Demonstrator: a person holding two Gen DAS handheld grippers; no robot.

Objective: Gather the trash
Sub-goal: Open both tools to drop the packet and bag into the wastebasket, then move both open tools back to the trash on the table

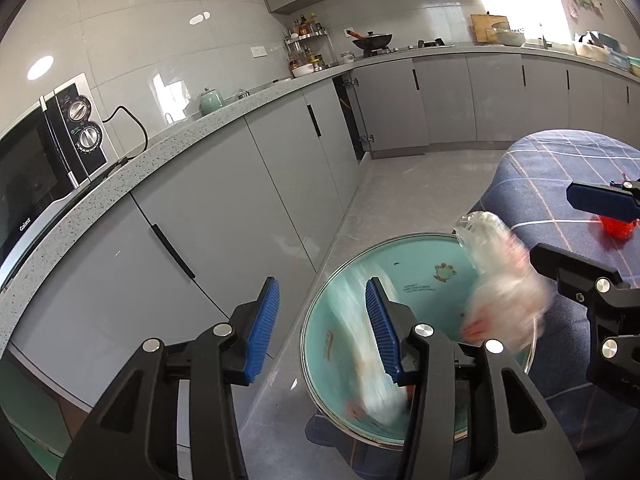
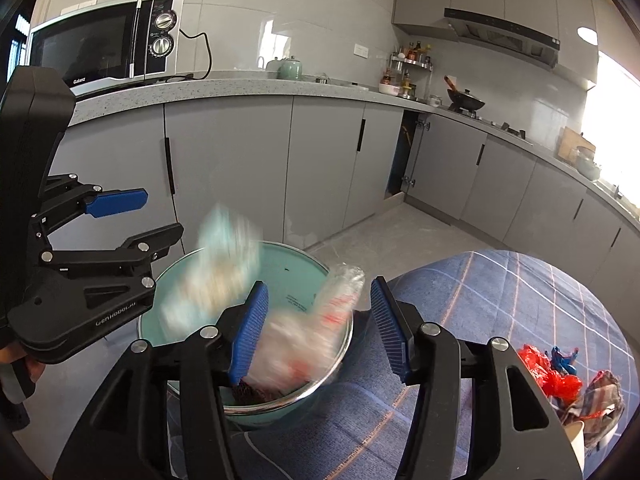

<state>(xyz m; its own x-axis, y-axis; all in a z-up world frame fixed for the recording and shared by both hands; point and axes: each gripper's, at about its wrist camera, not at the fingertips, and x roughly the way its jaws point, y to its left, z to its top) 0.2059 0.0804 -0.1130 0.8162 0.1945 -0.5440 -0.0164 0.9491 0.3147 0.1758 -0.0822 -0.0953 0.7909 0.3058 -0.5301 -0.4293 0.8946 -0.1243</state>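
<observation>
Both grippers tilt downward over a teal bin (image 1: 424, 264) with a thin metal rim, which sits on the grey tiled floor (image 1: 400, 192) against the edge of a desk covered in a blue checked cloth (image 2: 500, 300). The left gripper (image 1: 322, 320) has its ribbed blue fingers (image 1: 262, 328) spread apart with nothing pressed between them; a pale blurred wrapper (image 1: 376, 392) shows just beyond and below its right finger, inside the bin's mouth. The right gripper (image 2: 320, 332) also stands open, its fingers (image 2: 250, 340) clear of a crumpled clear plastic bag with red print (image 2: 316, 332) that is smeared by motion between them, above the bin's near rim. In the right wrist view the pale wrapper is a blur left of the fingers, over the bin's far side. To the right of the right gripper's fingers, on the cloth, lie red plastic scraps (image 2: 556, 376) and a checked crumpled scrap (image 2: 604, 396), well apart from the bin. Beyond the fingers there is open floor up to smooth grey cabinet doors (image 2: 228, 168) under a speckled counter bearing a microwave (image 2: 104, 44).
</observation>
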